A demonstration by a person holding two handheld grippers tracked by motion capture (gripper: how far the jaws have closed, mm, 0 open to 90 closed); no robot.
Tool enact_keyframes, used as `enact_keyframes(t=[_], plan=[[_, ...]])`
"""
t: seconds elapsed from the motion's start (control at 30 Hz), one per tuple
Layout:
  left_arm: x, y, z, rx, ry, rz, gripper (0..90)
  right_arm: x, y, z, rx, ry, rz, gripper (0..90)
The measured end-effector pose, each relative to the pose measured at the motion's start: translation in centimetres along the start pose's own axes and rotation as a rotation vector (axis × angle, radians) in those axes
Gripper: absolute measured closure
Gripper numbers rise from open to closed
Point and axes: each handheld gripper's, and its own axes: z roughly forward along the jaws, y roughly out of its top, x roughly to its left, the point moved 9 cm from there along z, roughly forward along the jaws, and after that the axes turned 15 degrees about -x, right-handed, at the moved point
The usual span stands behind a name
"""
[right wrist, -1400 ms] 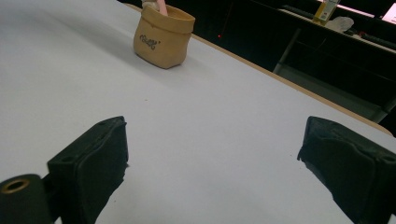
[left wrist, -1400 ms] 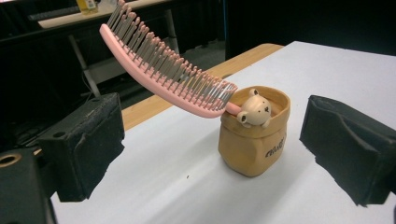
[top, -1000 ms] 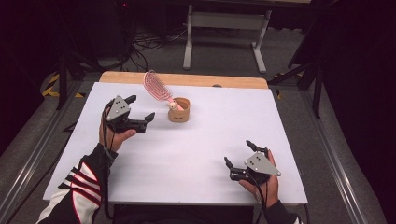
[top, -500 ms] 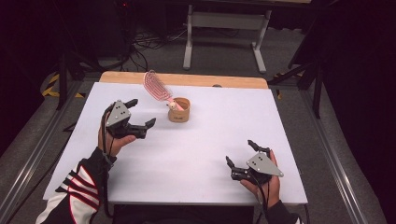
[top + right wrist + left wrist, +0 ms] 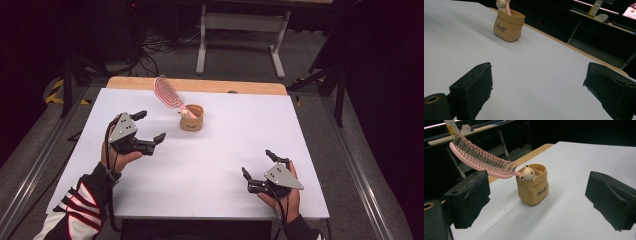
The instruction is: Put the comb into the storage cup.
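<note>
The surface (image 5: 210, 165) is a wide white sheet with a wooden edge at its far side. On it, toward the far left of centre, stands a small tan cup (image 5: 192, 117) with a pink hairbrush (image 5: 169, 94) propped in it.

The left tool (image 5: 148, 131) is held just left of the cup with its jaws apart and nothing between them. The right tool (image 5: 260, 172) is low near the person's edge, well apart from the cup, jaws likewise apart and holding nothing.

Step in hand, as judged: the left tool is lined up on the cup and brush.
- Take the brush by its bare pink spine, not by the bristles, which would flex under the pads.
- The brush leans far out over the rim, so a pull to the side is likely to tip the cup. Lift along the line of the handle.
- If the cup shifts, steady its wall with the right tool first.

The cup (image 5: 533, 185) looks like a soft pouch with a rolled rim, dark lettering on its front and a small bear figure (image 5: 527, 173) perched at the rim. The hairbrush (image 5: 480, 157) is a curved pink strip with rows of grey-tipped bristles, handle end down in the cup, head slanting up and away to the left in the left gripper view
</note>
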Motion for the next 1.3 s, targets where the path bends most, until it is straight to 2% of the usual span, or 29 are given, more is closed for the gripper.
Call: enact_keyframes(t=[0.27,0.43,0.77,0.87,1.03,1.3], plan=[[-1.2,0.3,-0.5,-0.006,-0.034,0.012,6.7,-0.1,0.2,-0.1,-0.006,-0.002,0.0,8.4],[-1.8,0.7,-0.9,-0.021,-0.044,0.019,6.7,0.0,0.2,-0.1,-0.007,-0.001,-0.001,8.4],[-2.7,0.8,-1.6,-0.018,-0.067,0.044,6.6,0.1,0.4,-0.1,-0.01,0.001,-0.002,8.4],[-3.0,0.7,-1.9,-0.011,-0.075,0.049,6.6,0.1,0.5,-0.1,-0.013,0.001,-0.005,8.4],[-3.6,0.3,-2.4,0.002,-0.085,0.084,6.4,0.3,0.6,-0.1,-0.015,0.003,-0.009,8.4],[-4.0,-0.1,-3.0,0.019,-0.093,0.098,6.2,0.5,0.8,-0.1,-0.018,0.008,-0.015,8.4]])
